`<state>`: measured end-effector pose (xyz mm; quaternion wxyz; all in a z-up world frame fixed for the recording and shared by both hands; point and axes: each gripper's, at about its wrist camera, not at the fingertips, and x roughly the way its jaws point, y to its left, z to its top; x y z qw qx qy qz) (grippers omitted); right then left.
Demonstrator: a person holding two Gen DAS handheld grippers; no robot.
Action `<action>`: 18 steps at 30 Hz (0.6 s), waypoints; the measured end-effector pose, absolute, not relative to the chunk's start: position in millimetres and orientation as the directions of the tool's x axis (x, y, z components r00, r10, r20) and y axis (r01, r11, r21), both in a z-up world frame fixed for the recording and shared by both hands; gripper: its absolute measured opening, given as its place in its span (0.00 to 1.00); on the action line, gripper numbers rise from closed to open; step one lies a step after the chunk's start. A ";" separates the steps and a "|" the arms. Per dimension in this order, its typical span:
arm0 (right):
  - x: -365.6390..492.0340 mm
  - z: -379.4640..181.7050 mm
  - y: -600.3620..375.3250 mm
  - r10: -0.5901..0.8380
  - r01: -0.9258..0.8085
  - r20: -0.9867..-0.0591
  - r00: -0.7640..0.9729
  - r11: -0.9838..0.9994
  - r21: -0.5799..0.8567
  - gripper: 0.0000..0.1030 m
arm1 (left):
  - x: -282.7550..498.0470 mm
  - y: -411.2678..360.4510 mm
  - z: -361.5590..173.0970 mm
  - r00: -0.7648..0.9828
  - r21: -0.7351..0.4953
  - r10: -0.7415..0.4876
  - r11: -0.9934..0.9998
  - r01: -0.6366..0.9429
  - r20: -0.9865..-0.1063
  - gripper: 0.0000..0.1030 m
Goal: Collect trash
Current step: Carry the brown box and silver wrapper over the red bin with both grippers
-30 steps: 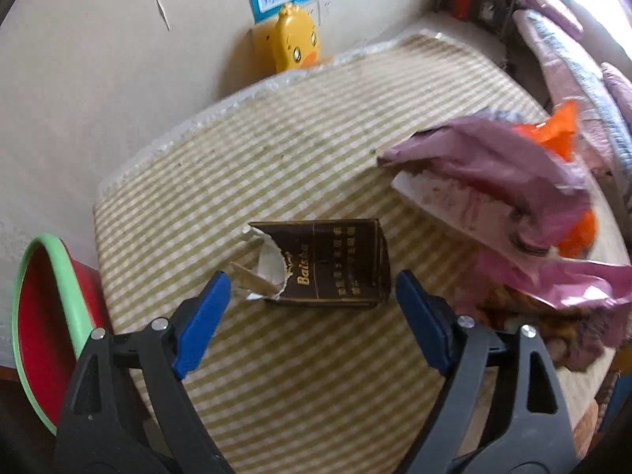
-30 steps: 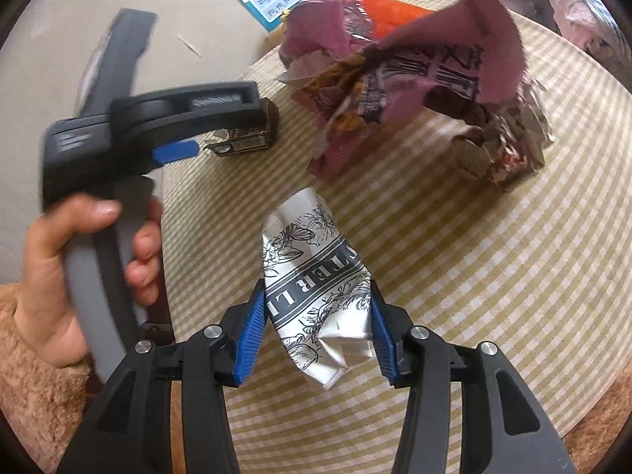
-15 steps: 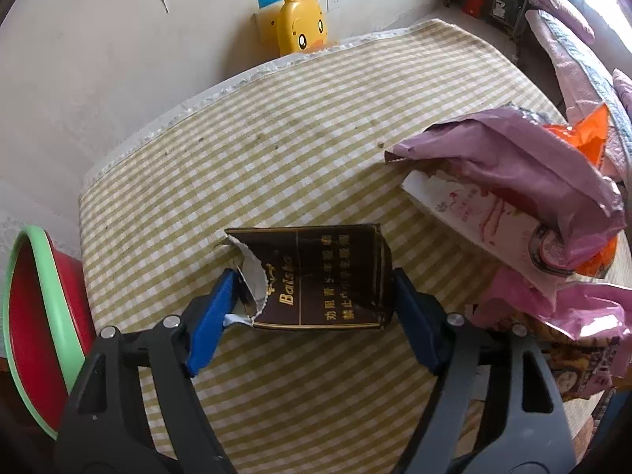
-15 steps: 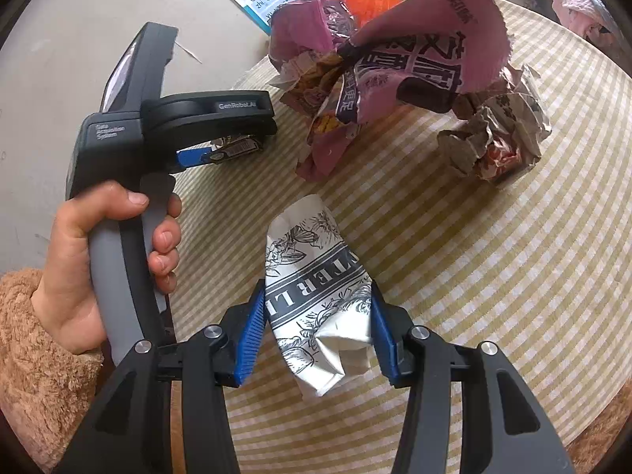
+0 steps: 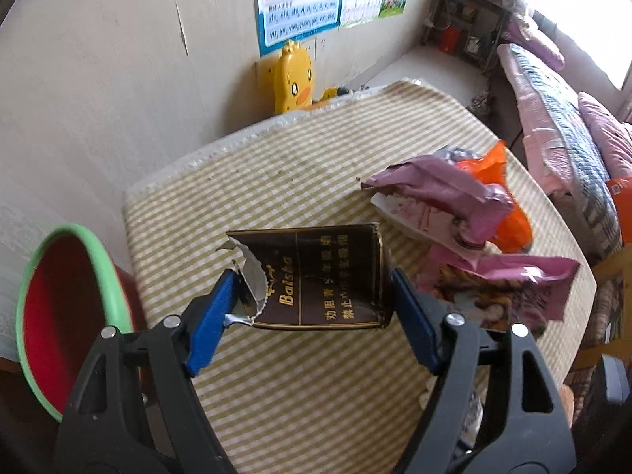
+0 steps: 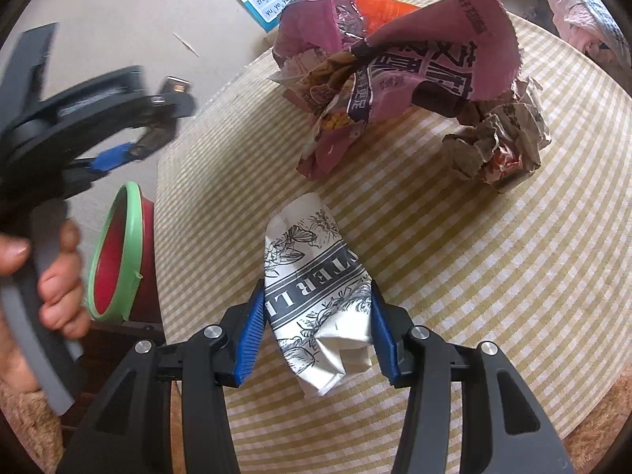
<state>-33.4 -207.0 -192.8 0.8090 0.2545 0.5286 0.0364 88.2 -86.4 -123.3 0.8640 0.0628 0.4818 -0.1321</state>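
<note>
The dark box point(image 5: 316, 276) says "Baisha". The white wrapper point(image 6: 316, 296) shows "TER LI". The wall poster point(image 5: 300, 0) lists "ong, eng".

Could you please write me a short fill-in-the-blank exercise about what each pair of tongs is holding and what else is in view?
1. The left tongs are shut on a dark brown ____ pack with a torn end.
2. The right tongs grip a white paper packet printed in ____ ink.
3. The red bin beside the table has a ____ rim.
4. The crumpled snack bag lying on the table is mostly ____.

Missing words: cigarette; black; green; pink
</note>
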 end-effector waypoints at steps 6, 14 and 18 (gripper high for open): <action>-33.6 -186.8 -197.8 0.287 0.207 -0.853 0.436 0.891 0.405 0.45 | 65.6 -63.8 -106.0 0.535 -0.034 -0.196 0.954 0.299 -0.822 0.73; -35.3 -172.1 -181.1 0.241 0.176 -0.861 0.448 0.920 0.350 0.38 | 42.7 -32.9 -103.0 0.570 0.016 -0.169 0.952 0.304 -0.804 0.73; -36.4 -162.2 -173.8 0.235 0.165 -0.856 0.459 0.925 0.343 0.29 | 40.8 -18.2 -96.7 0.594 0.011 -0.164 0.960 0.279 -0.788 0.73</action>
